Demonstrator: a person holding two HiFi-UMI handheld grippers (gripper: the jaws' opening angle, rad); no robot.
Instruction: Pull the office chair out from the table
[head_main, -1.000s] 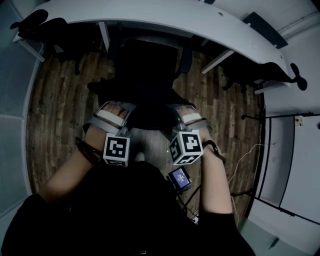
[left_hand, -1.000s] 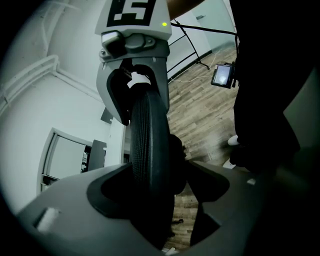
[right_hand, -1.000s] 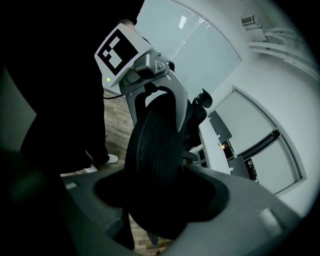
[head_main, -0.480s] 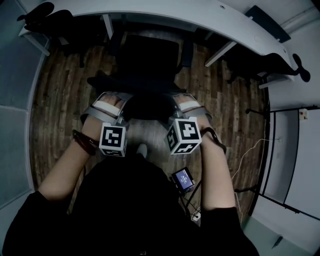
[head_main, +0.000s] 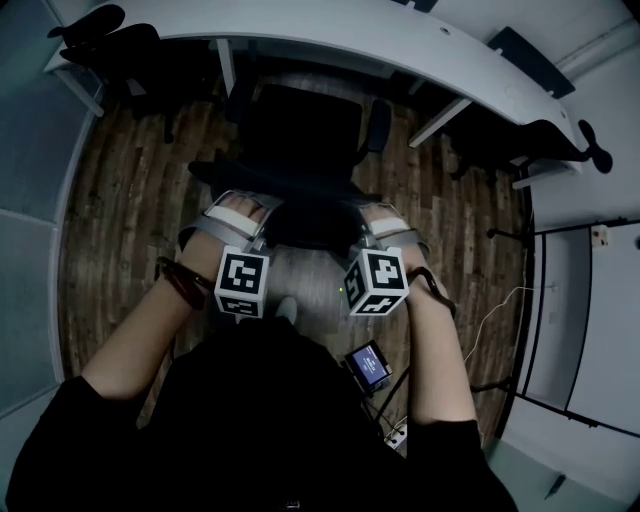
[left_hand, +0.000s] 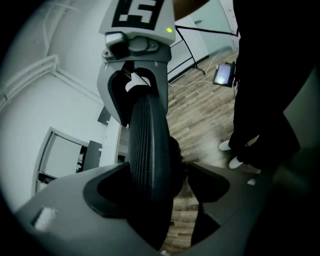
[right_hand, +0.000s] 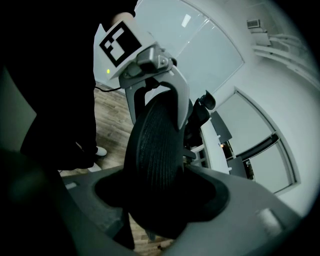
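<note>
Beside the white table (head_main: 400, 45): office chair (head_main: 300, 130) is standing on the wooden floor (head_main: 120, 200), its mesh backrest (left_hand: 145, 145) facing the person | left gripper (head_main: 232, 205) is clenching the backrest's top rim | right gripper (head_main: 388, 218) is clenching the same rim further right
</note>
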